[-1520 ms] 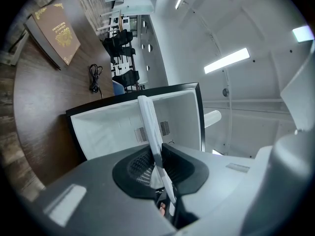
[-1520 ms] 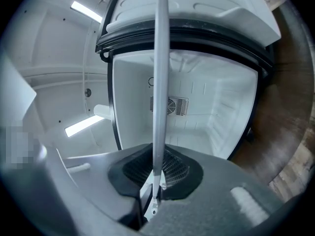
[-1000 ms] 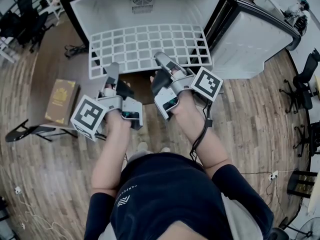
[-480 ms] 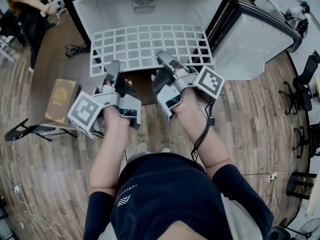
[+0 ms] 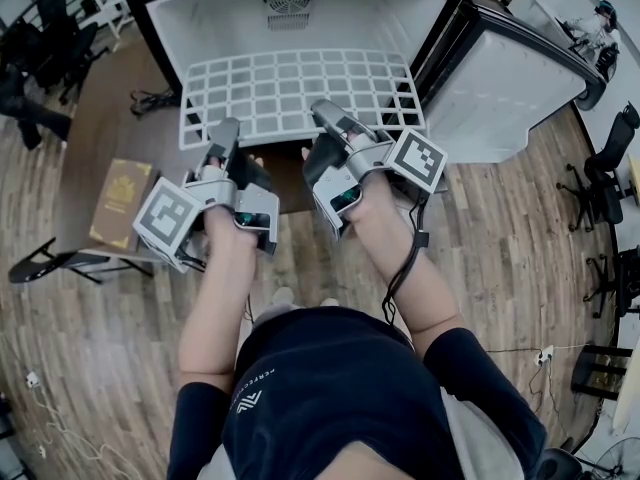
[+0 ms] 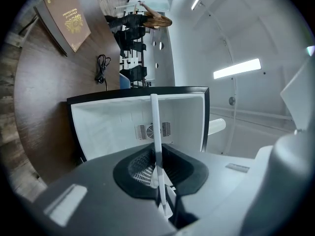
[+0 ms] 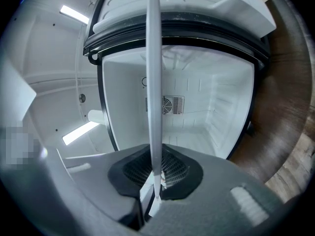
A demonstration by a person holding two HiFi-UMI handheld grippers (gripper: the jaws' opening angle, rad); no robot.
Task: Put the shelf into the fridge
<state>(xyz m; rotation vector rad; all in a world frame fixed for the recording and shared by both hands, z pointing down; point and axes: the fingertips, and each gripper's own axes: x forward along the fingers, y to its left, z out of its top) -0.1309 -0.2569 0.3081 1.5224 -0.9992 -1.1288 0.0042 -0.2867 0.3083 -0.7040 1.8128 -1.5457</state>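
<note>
A white wire-grid shelf [image 5: 290, 88] hangs level in front of the open fridge [image 5: 200, 18], its far edge at the fridge mouth. My left gripper [image 5: 226, 140] is shut on the shelf's near edge at the left. My right gripper [image 5: 326, 120] is shut on the same edge, nearer the middle. In the left gripper view the shelf [image 6: 154, 127] shows edge-on as a thin white bar clamped in the left gripper [image 6: 160, 181], with the white fridge interior [image 6: 108, 127] behind. The right gripper view shows the shelf [image 7: 154, 82] edge-on too, pinched in the right gripper [image 7: 156, 176].
The fridge door [image 5: 510, 78] stands open to the right. A brown book [image 5: 120, 203] lies on a dark round table [image 5: 110, 128] at the left, with a black cable [image 5: 150, 98] beside the fridge. Office chairs [image 5: 600, 178] stand on the wood floor at right.
My left gripper has rolled a little, so its marker cube has shifted. The shelf and the right gripper have stayed in place. A person at the far upper left has moved.
</note>
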